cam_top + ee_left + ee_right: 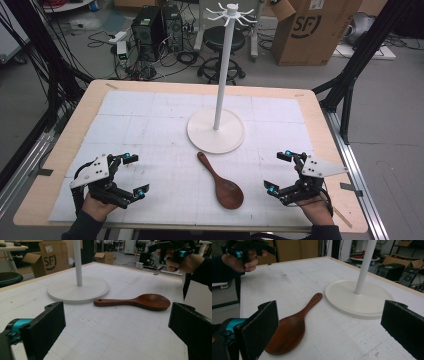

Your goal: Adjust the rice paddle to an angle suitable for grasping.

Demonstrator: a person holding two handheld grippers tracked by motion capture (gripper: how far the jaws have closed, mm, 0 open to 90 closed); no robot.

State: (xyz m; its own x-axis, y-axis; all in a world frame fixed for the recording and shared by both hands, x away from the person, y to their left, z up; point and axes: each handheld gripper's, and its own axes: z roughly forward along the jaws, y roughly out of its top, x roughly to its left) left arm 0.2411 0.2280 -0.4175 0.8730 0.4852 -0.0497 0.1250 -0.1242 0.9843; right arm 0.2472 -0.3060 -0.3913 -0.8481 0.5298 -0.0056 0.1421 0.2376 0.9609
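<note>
A dark brown wooden spoon [221, 182] lies flat on the white gridded mat [165, 125], its handle towards the white stand's round base [216, 131] and its bowl towards the front edge. The stand's pole [223, 70] rises to a ring of hooks [231, 14]. My left gripper [136, 175] stands open at the front left, nothing between its jaws. My right gripper [278, 173] stands open at the front right, also empty. The spoon [135, 301] lies ahead of the left gripper [117, 327]. In the right gripper view the spoon [290, 328] sits beside the left jaw of the right gripper [332, 327].
The table's wooden rim [75, 125] frames the mat. Beyond the far edge stand a black stool [223, 47], computer towers [152, 30] with cables, and a cardboard box [312, 30]. Black frame struts [350, 75] flank the table.
</note>
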